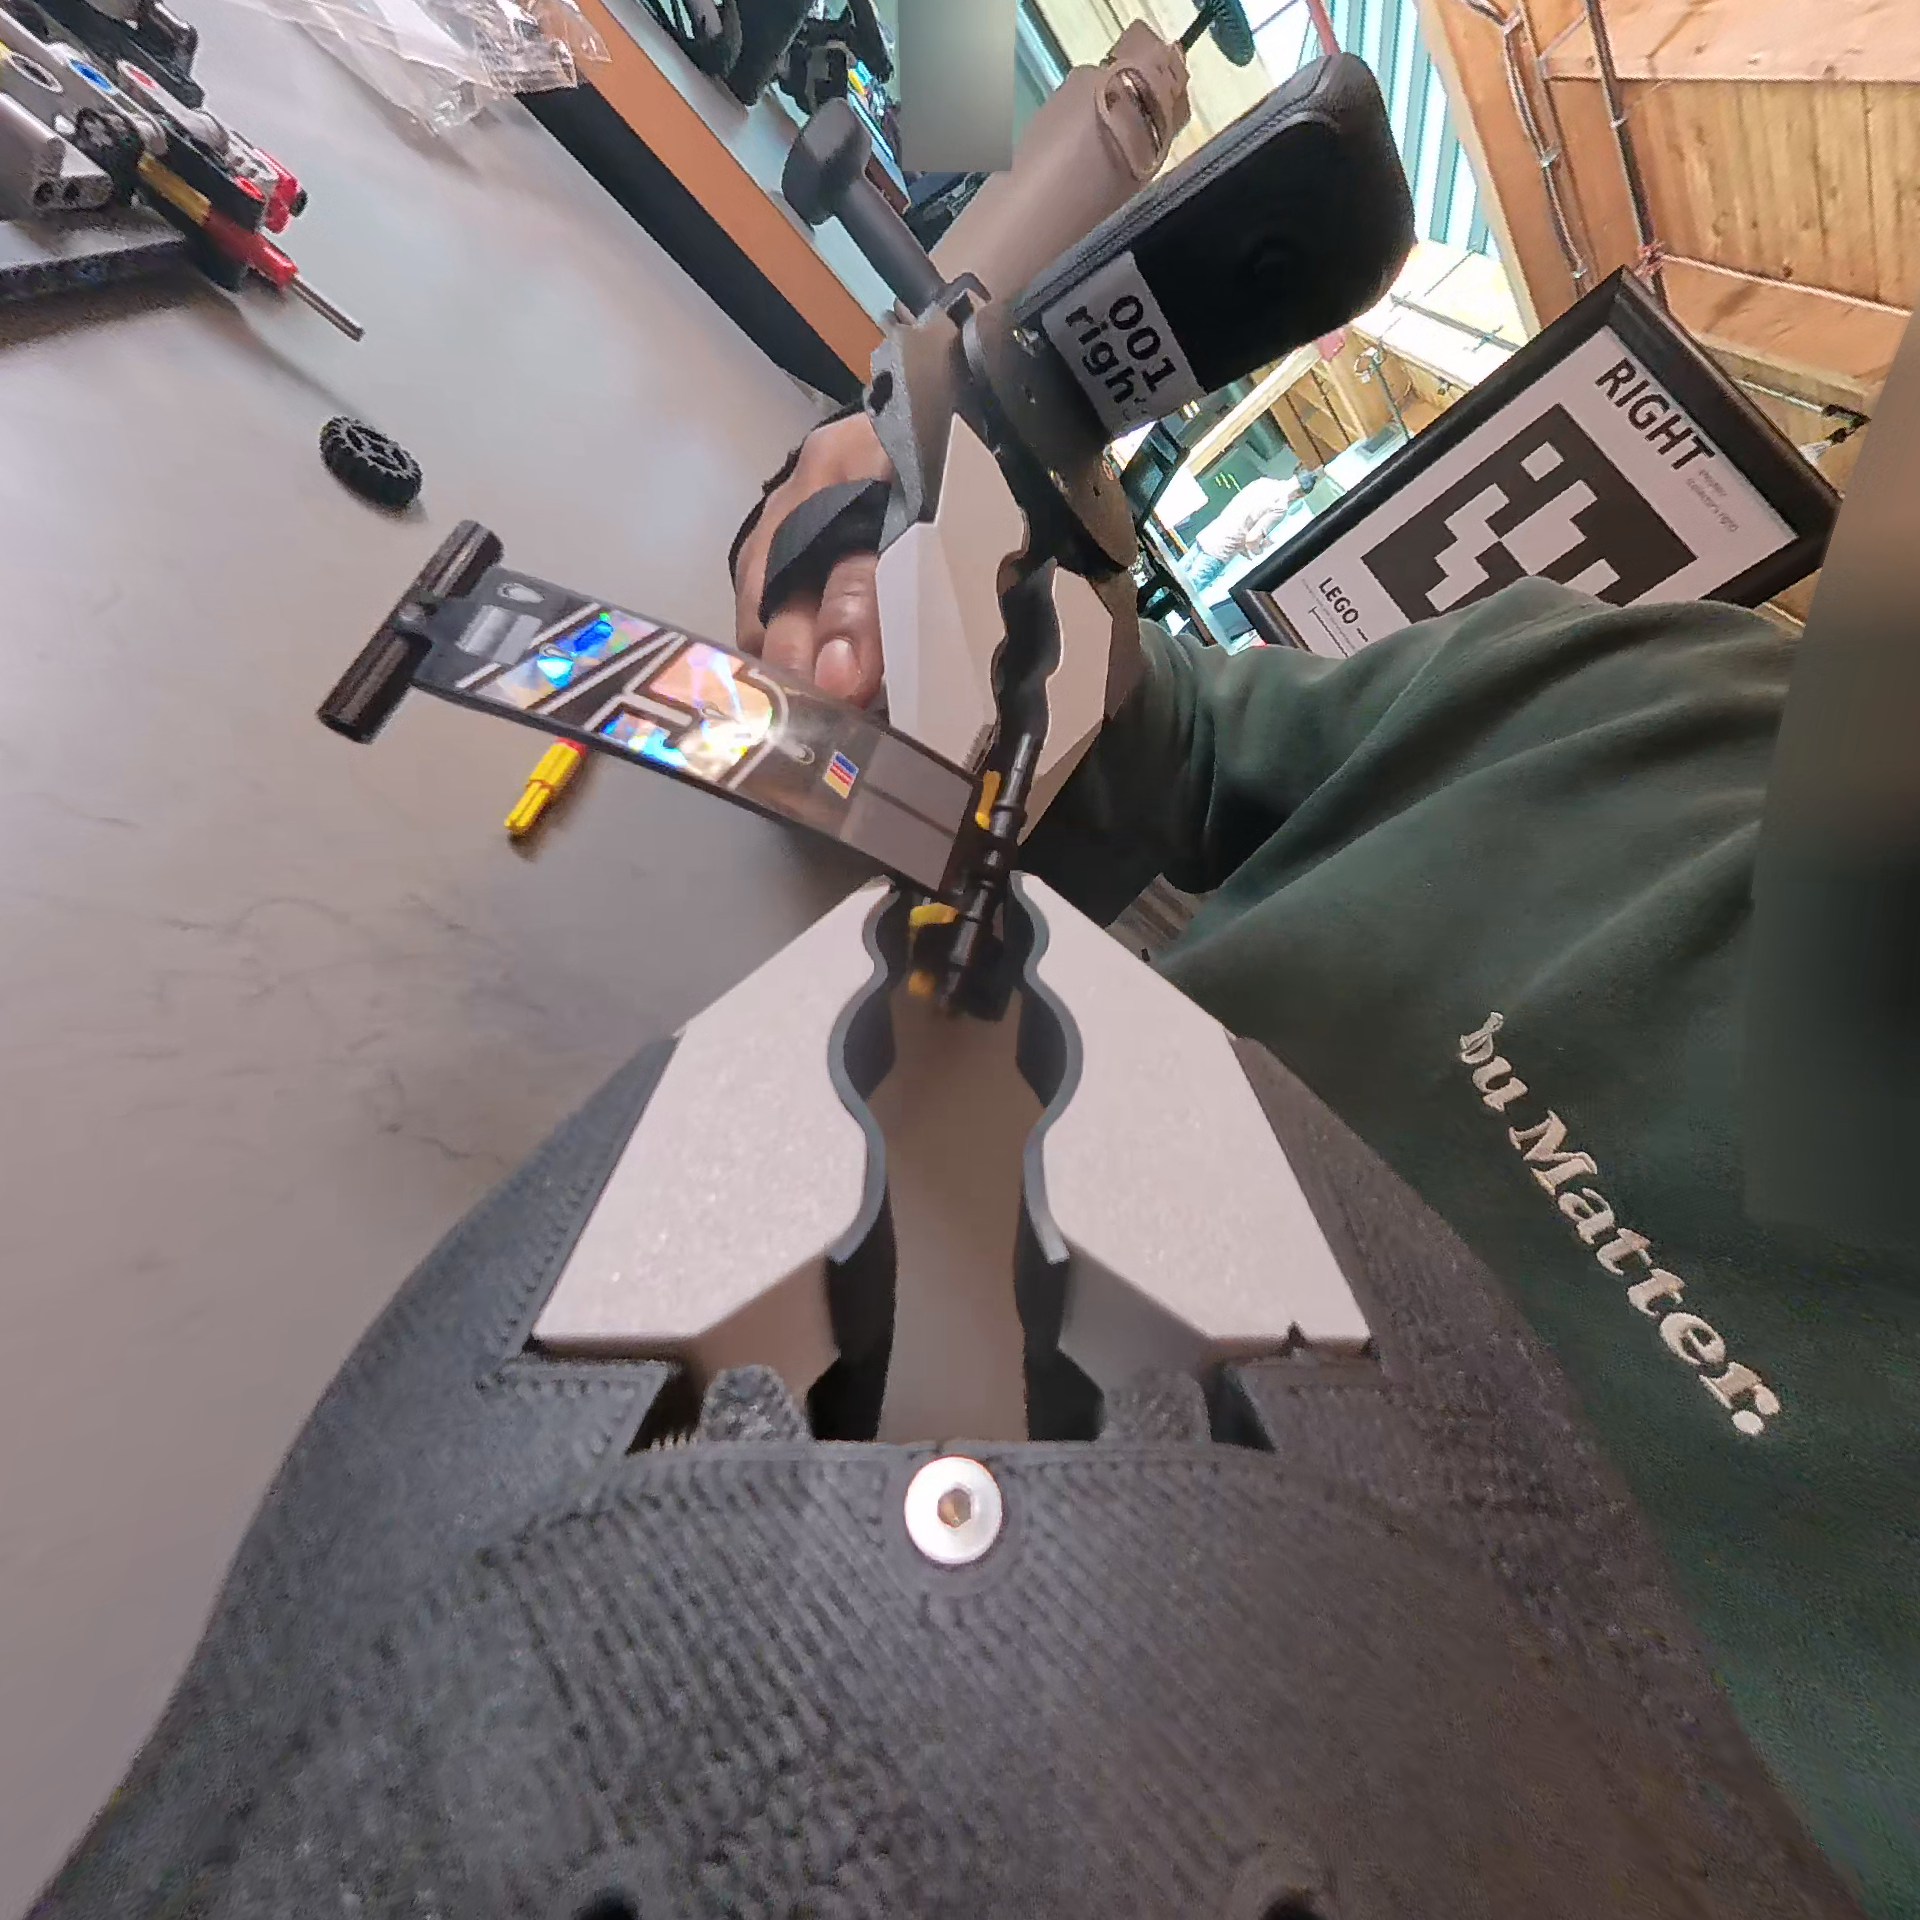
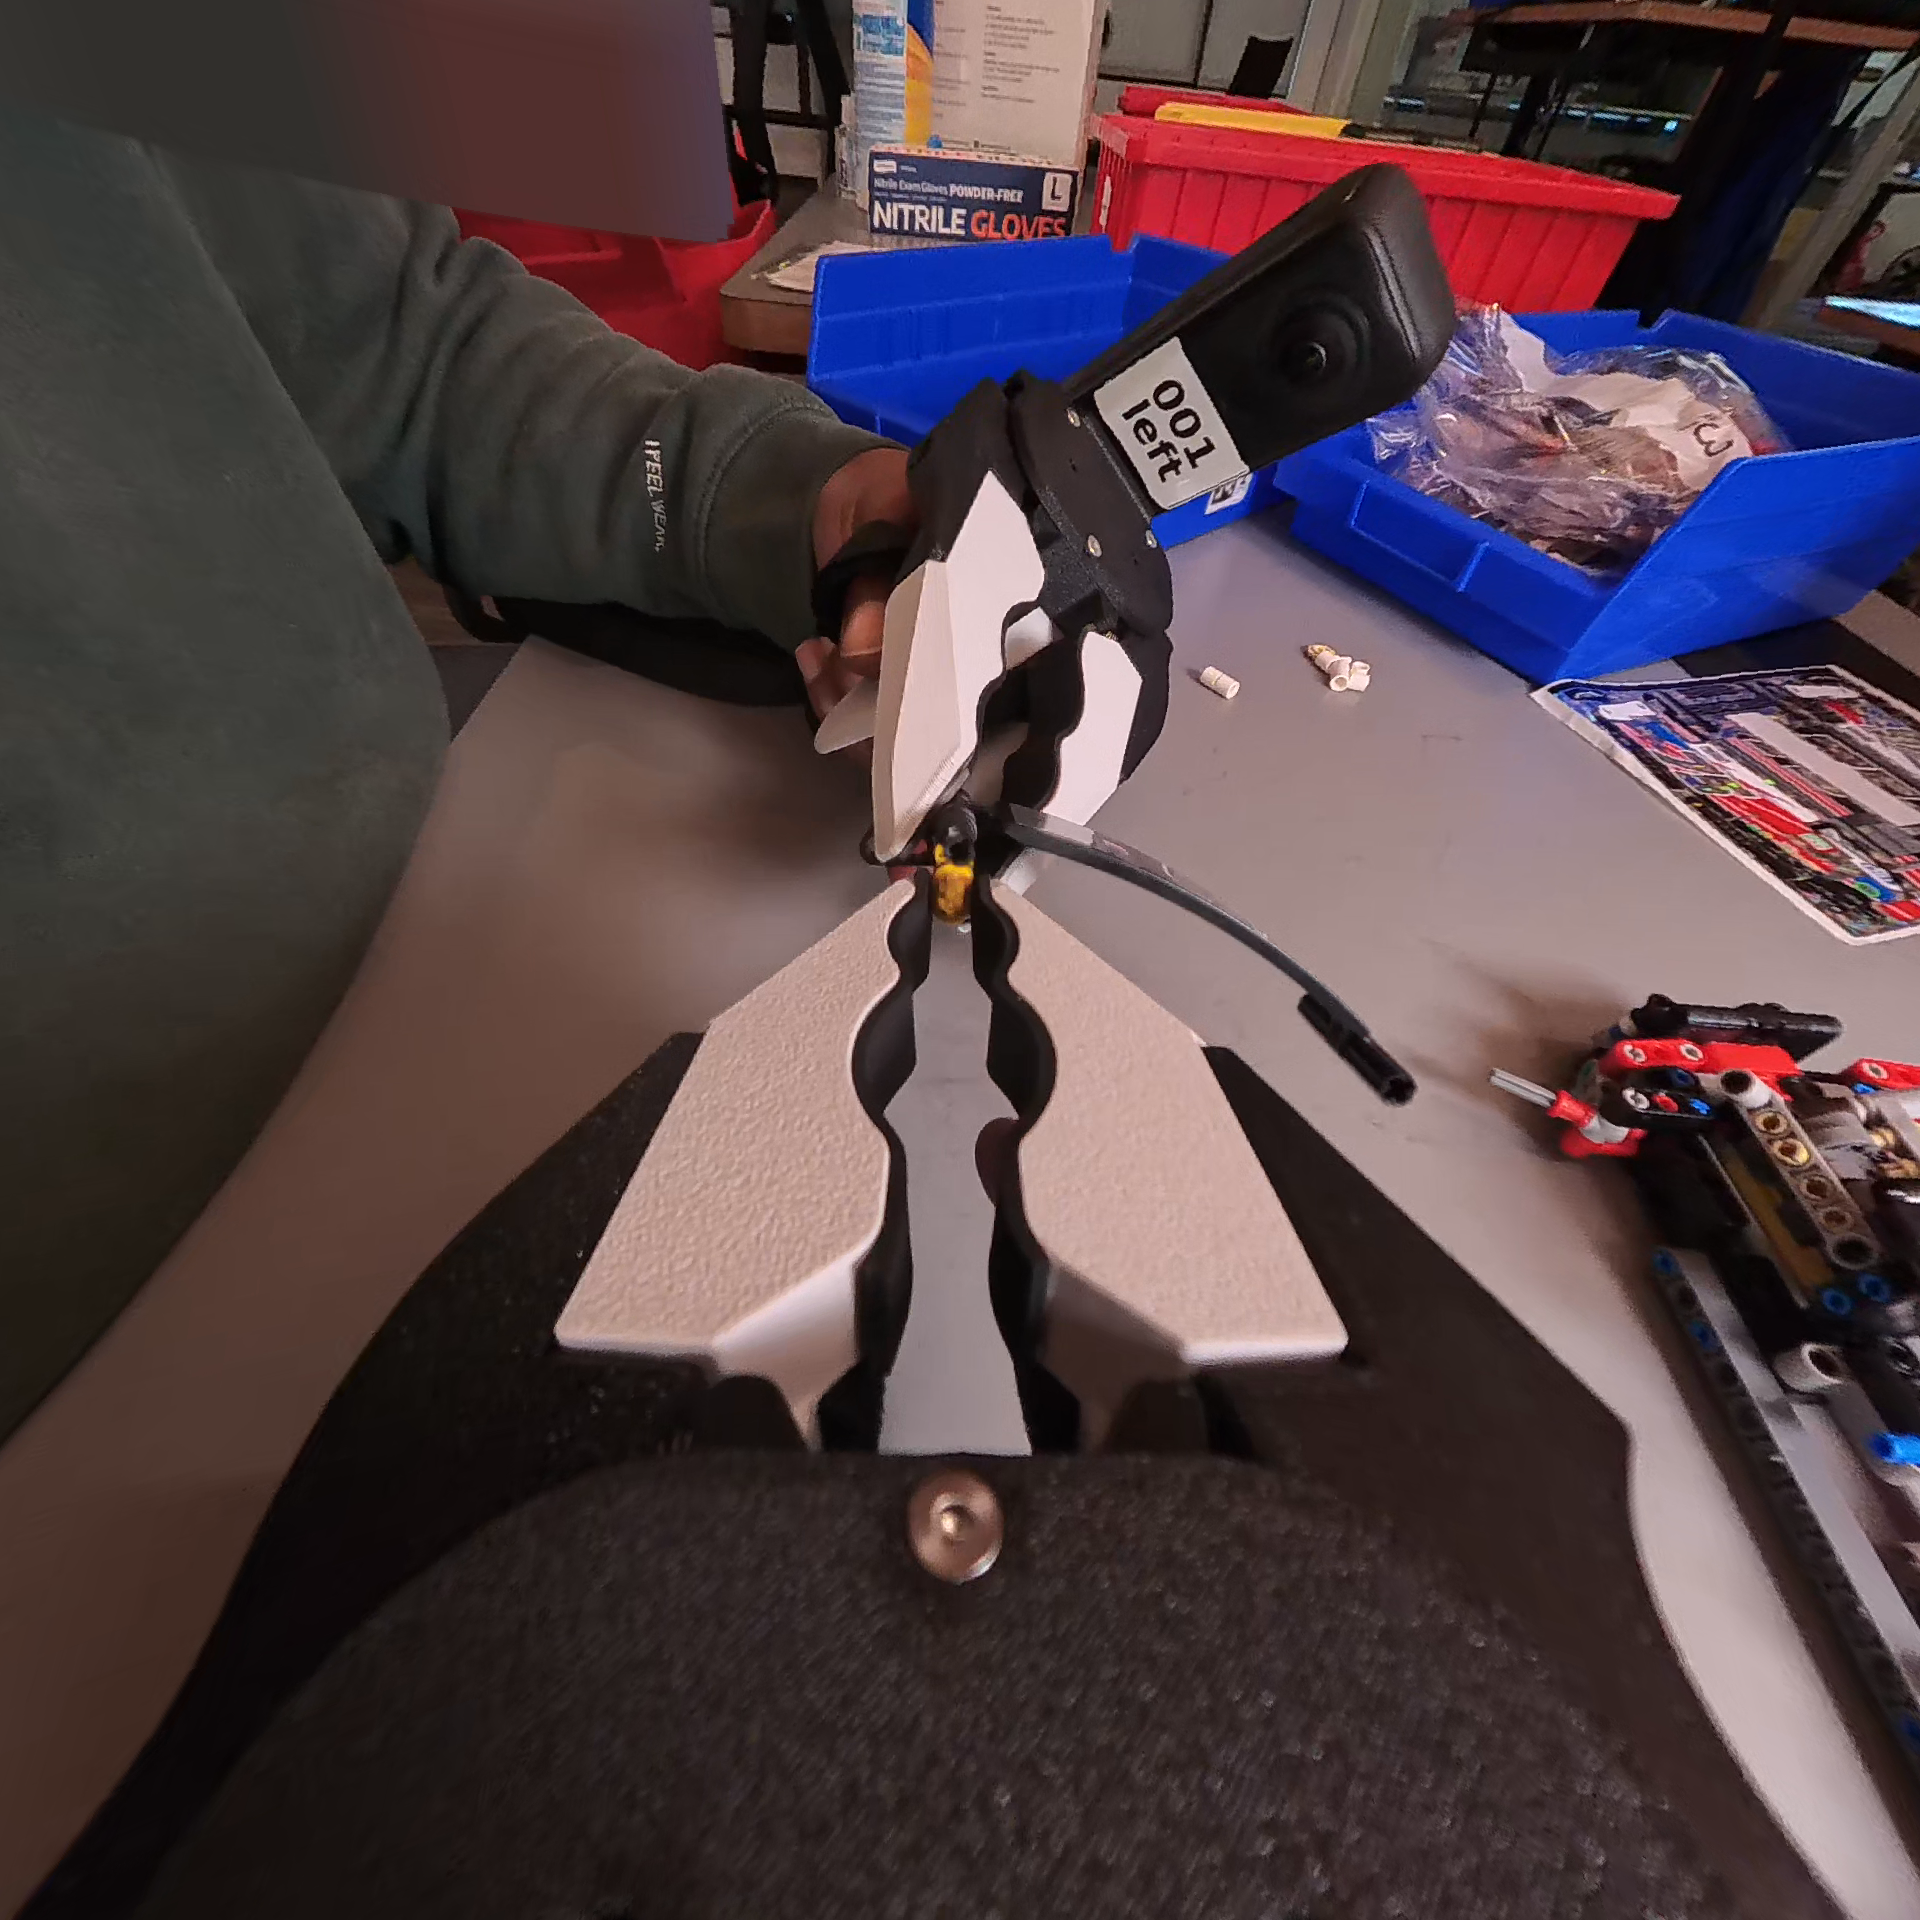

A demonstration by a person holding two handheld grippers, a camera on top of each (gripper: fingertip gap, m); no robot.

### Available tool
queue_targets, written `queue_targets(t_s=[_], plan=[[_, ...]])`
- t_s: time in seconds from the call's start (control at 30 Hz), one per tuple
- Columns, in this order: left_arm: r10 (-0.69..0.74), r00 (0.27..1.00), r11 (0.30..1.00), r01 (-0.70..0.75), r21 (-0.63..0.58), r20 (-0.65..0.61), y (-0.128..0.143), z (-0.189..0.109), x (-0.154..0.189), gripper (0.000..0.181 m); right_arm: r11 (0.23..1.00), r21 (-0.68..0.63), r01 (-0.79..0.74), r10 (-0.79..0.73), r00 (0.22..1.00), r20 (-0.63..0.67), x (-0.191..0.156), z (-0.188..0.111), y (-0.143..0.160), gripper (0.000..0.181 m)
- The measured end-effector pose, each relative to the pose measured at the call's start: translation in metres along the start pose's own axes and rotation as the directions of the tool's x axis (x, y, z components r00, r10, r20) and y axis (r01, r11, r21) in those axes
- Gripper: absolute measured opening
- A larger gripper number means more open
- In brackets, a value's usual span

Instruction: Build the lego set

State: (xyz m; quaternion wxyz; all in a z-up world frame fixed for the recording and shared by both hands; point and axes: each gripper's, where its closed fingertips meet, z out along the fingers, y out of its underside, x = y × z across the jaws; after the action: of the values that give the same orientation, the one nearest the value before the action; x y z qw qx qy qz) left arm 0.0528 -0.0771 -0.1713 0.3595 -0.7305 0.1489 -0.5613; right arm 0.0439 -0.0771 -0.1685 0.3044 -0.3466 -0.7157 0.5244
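A flexible black strip with shiny stickers (image 1: 675, 707) has a black cross connector (image 1: 410, 634) at its far end and a black rod with yellow pins (image 1: 971, 914) at its near end. My left gripper (image 1: 951, 940) is shut on that rod end from below. My right gripper (image 1: 1000, 805) is shut on the same rod from above, tip to tip with the left. In the right wrist view my right gripper (image 2: 951, 909) meets the left gripper (image 2: 951, 831) at the yellow pin (image 2: 951, 878). The strip (image 2: 1174, 894) curves off to the right, above the table.
On the grey table (image 1: 260, 1039) lie a yellow pin (image 1: 545, 784), a black gear (image 1: 369, 457) and the partly built model (image 1: 156, 156), also in the right wrist view (image 2: 1766, 1153). An instruction booklet (image 2: 1766, 790), small white parts (image 2: 1340, 670) and blue bins (image 2: 1662, 551) sit beyond. Left and right tips are no more than a few centimetres apart. About 10 centimeters separates my left fingertips from the yellow pin (image 1: 545, 784).
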Motion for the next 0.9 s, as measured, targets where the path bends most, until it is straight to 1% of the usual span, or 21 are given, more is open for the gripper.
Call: queue_targets(t_s=[0.1, 0.17, 0.2, 0.23, 0.27, 0.33, 0.37, 0.4, 0.47, 0.53, 0.57, 0.63, 0.67, 0.7, 0.73, 0.77, 0.83, 0.9], plan=[[0.008, 0.999, 1.0, -0.008, -0.005, 0.032, 0.001, -0.002, -0.005, 0.015, 1.0, 0.008, -0.016, 0.016, 1.0, 0.007, 0.002, -0.003, 0.0, 0.004], [-0.004, 0.997, 0.999, 0.001, 0.038, 0.075, -0.006, -0.016, -0.014, 0.015, 0.993, 0.1, -0.068, 0.072, 0.997, -0.034, 0.016, -0.022, -0.013, 0.004], [0.005, 0.997, 0.999, -0.009, 0.05, 0.083, -0.009, -0.021, -0.015, 0.015, 0.992, 0.108, -0.071, 0.077, 0.996, -0.046, 0.02, -0.028, -0.015, 0.004], [0.026, 0.995, 0.998, -0.031, 0.047, 0.093, -0.011, -0.022, -0.014, 0.015, 0.998, 0.059, -0.036, 0.039, 0.997, -0.066, 0.02, -0.026, -0.009, 0.004], [0.042, 0.995, 0.998, -0.046, 0.047, 0.093, -0.012, -0.021, -0.012, 0.015, 0.999, 0.046, -0.016, 0.019, 0.998, -0.067, 0.017, -0.022, -0.008, 0.004], [0.037, 0.997, 0.997, -0.042, 0.059, 0.072, -0.016, -0.019, -0.009, 0.015, 0.996, 0.066, -0.053, 0.056, 0.998, -0.036, 0.013, -0.019, -0.01, 0.004], [0.026, 0.998, 0.997, -0.03, 0.069, 0.058, -0.016, -0.021, -0.008, 0.015, 0.998, 0.042, -0.056, 0.058, 0.997, -0.041, 0.015, -0.02, -0.007, 0.004], [0.01, 0.999, 0.997, -0.014, 0.08, 0.043, -0.017, -0.022, -0.008, 0.015, 0.999, -0.007, -0.053, 0.053, 0.998, -0.046, 0.017, -0.022, 0.001, 0.004], [-0.018, 1.0, 0.994, 0.015, 0.11, 0.021, -0.019, -0.025, -0.008, 0.015, 0.989, -0.148, -0.02, 0.012, 0.998, -0.056, 0.017, -0.023, 0.023, 0.004], [-0.04, 0.999, 0.992, 0.043, 0.121, -0.021, -0.021, -0.024, -0.005, 0.015, 0.943, -0.324, 0.082, -0.11, 0.991, -0.071, 0.016, -0.02, 0.049, 0.004], [-0.05, 0.998, 0.991, 0.054, 0.124, -0.032, -0.02, -0.023, -0.005, 0.016, 0.912, -0.39, 0.127, -0.167, 0.983, -0.07, 0.015, -0.017, 0.059, 0.005], [-0.07, 0.996, 0.99, 0.077, 0.119, -0.06, -0.018, -0.02, -0.003, 0.015, 0.86, -0.482, 0.167, -0.22, 0.974, -0.053, 0.014, -0.015, 0.074, 0.009], [-0.076, 0.995, 0.99, 0.083, 0.118, -0.065, -0.018, -0.019, -0.003, 0.015, 0.847, -0.502, 0.175, -0.231, 0.972, -0.051, 0.014, -0.014, 0.078, 0.011], [-0.077, 0.995, 0.99, 0.085, 0.114, -0.069, -0.017, -0.018, -0.003, 0.016, 0.853, -0.494, 0.17, -0.226, 0.972, -0.056, 0.015, -0.013, 0.076, 0.016], [-0.077, 0.994, 0.99, 0.085, 0.109, -0.072, -0.016, -0.016, -0.002, 0.016, 0.876, -0.459, 0.15, -0.203, 0.977, -0.07, 0.015, -0.013, 0.069, 0.019], [-0.077, 0.994, 0.991, 0.084, 0.107, -0.074, -0.015, -0.015, -0.002, 0.016, 0.908, -0.4, 0.123, -0.172, 0.981, -0.088, 0.016, -0.012, 0.057, 0.019], [-0.071, 0.994, 0.992, 0.079, 0.101, -0.079, -0.014, -0.013, 0.0, 0.016, 0.971, -0.23, 0.068, -0.098, 0.988, -0.122, 0.018, -0.011, 0.024, 0.019], [-0.066, 0.995, 0.993, 0.074, 0.093, -0.08, -0.013, -0.009, 0.001, 0.015, 0.996, -0.093, 0.016, -0.026, 0.993, -0.116, 0.014, -0.006, -0.001, 0.018]])
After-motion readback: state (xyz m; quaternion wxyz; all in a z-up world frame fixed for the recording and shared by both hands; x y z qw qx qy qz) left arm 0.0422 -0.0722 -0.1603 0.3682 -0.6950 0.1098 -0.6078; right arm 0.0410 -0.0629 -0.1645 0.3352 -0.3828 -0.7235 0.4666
